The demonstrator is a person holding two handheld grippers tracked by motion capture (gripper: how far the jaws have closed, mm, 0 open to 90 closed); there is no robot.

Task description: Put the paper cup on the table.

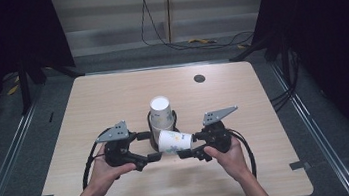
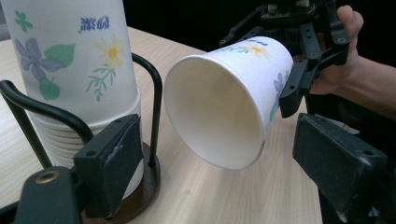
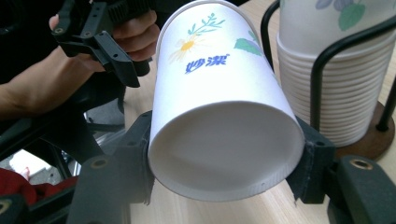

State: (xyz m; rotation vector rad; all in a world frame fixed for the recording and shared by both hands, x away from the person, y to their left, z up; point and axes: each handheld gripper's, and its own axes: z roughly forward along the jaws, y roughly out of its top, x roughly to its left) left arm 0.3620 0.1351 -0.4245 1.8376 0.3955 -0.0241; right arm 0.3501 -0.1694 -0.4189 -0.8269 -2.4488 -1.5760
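Observation:
A stack of upside-down flowered paper cups [image 1: 160, 111] [image 2: 70, 70] [image 3: 327, 79] stands in a black wire holder [image 2: 156, 107] on a round wooden base [image 3: 373, 135] at mid table. My right gripper [image 1: 188, 145] [image 3: 224, 163] is shut on the bottom end of one paper cup [image 1: 174, 141] [image 3: 215, 93]. That cup lies on its side above the table, with its mouth [image 2: 215, 112] turned to my left gripper [image 1: 148, 147] [image 2: 224, 186]. The left gripper stands open, its jaws on either side of the cup's rim and clear of it. Its left pad [image 2: 112, 163] sits close beside the stack.
The wooden table [image 1: 112, 100] has a small black round hole cover [image 1: 199, 78] at the back right. Cables [image 1: 195, 40] lie on the floor beyond the far edge. Dark curtains and metal floor rails flank the table.

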